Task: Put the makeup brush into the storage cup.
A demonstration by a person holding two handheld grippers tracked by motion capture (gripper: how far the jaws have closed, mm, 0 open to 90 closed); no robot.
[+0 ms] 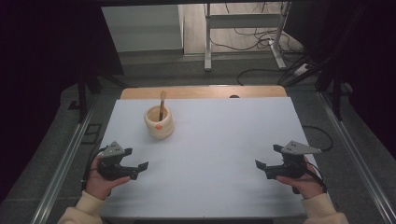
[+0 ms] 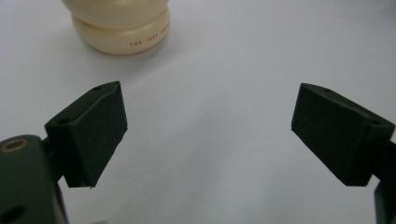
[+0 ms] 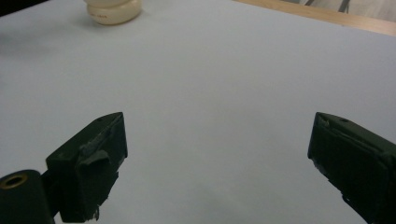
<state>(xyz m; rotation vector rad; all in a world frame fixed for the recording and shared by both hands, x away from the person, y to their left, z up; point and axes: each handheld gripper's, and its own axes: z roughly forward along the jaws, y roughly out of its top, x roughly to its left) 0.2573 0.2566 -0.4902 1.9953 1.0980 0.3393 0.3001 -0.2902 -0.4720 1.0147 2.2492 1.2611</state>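
Note:
A cream-coloured round pot [image 1: 159,122] stands on the white table sheet [image 1: 210,140] at the back left, with a wooden-handled utensil [image 1: 162,103] standing upright inside it. My left gripper [image 1: 136,158] rests near the front left, open and empty, in front of the pot. In the left gripper view the pot's base [image 2: 122,28] lies just beyond the wide-apart jaws. My right gripper [image 1: 267,157] sits at the front right, open, with nothing between its jaws. The pot [image 3: 113,10] appears far off at the top left of the right gripper view.
The wooden tabletop edge [image 1: 205,91] shows behind the sheet. Metal rails [image 1: 65,158] run along both sides of the table. A desk frame [image 1: 208,37] and loose cables [image 1: 252,39] are on the floor beyond.

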